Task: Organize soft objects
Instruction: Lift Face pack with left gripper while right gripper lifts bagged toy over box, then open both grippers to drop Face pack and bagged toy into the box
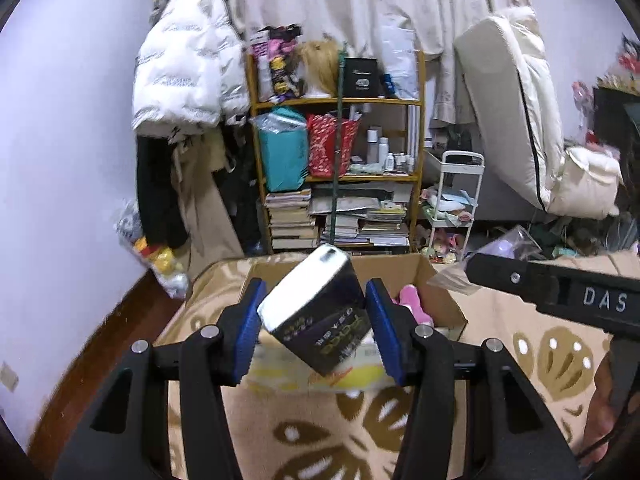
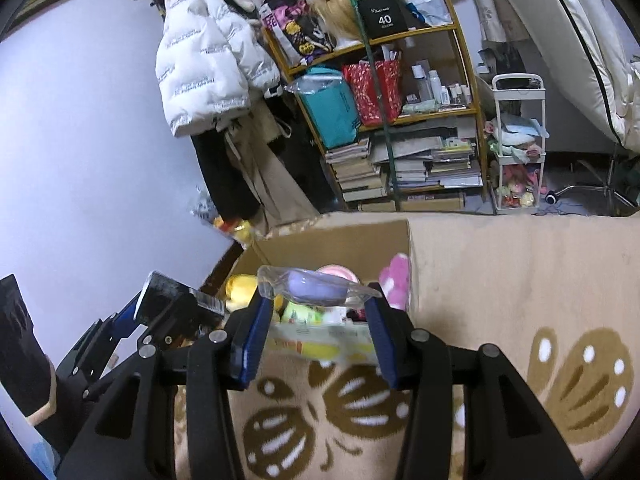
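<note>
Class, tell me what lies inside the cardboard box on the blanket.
Inside the cardboard box show a pink plush, a yellow plush and a pink round item. The held packets hide the rest.

Left tool (image 1: pixel 316 320) and right tool (image 2: pixel 318 326) side by side, tilted downward, each clamped on a load.

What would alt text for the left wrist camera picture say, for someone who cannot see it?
The left gripper clamps a tilted black-and-white tissue pack between its blue fingers, above an open cardboard box holding a pink plush toy, on a beige patterned blanket. Behind stand a cluttered shelf and a white puffer jacket.
</note>
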A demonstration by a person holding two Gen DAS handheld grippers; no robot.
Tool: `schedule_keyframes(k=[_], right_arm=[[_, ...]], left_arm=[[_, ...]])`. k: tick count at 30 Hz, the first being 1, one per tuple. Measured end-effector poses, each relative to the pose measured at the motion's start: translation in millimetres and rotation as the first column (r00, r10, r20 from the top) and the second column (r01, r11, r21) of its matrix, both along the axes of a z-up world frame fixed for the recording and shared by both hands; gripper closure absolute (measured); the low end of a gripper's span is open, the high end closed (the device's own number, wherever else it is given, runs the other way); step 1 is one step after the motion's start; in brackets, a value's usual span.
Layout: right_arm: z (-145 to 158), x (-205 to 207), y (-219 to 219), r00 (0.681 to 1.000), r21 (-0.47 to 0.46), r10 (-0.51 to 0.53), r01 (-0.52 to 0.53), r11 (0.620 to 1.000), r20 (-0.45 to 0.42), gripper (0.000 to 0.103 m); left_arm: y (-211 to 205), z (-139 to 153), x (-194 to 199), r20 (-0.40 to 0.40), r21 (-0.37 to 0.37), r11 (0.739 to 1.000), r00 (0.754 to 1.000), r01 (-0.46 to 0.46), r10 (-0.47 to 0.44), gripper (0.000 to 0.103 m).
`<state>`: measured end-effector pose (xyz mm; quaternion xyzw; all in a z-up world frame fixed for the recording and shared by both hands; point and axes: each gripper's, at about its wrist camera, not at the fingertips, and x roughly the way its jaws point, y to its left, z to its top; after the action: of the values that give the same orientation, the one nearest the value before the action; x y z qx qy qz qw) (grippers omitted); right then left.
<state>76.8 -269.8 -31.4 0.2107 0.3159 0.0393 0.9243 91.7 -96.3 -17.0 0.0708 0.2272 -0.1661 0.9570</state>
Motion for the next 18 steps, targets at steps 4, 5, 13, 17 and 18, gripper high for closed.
schedule_keyframes(k=[4, 5, 13, 17, 18], right_arm=[[-3.3, 18.0, -7.0, 1.000, 0.004, -0.019, 0.019, 1.000, 0.021, 0.053], [-6.7, 21.3, -9.0, 0.999, 0.007, -0.026, 0.026, 1.000, 0.023, 0.053], [-37.2, 41.1, -13.0, 1.000, 0.007, -0.010, 0.010, 1.000, -0.005, 0.053], [-51.2, 50.3, -12.0, 0.999, -0.011, -0.011, 0.011, 1.000, -0.042, 0.053], [-55.6, 52.0, -11.9, 0.999, -0.027, -0.013, 0.012, 1.000, -0.051, 0.052]], left_arm=[[-8.4, 0.8, 17.1, 0.021, 0.020, 1.000, 1.000, 0.012, -0.012, 0.053], [-10.7, -0.1, 21.3, 0.021, 0.029, 0.999, 1.000, 0.015, -0.016, 0.053], [-27.9, -19.4, 44.1, 0.034, 0.102, 0.995, 0.999, 0.024, -0.028, 0.053], [-31.3, -33.0, 57.3, -0.014, 0.090, 0.995, 0.999, 0.045, -0.044, 0.053], [-31.1, -35.0, 60.5, -0.024, 0.083, 0.995, 0.999, 0.047, -0.046, 0.053]])
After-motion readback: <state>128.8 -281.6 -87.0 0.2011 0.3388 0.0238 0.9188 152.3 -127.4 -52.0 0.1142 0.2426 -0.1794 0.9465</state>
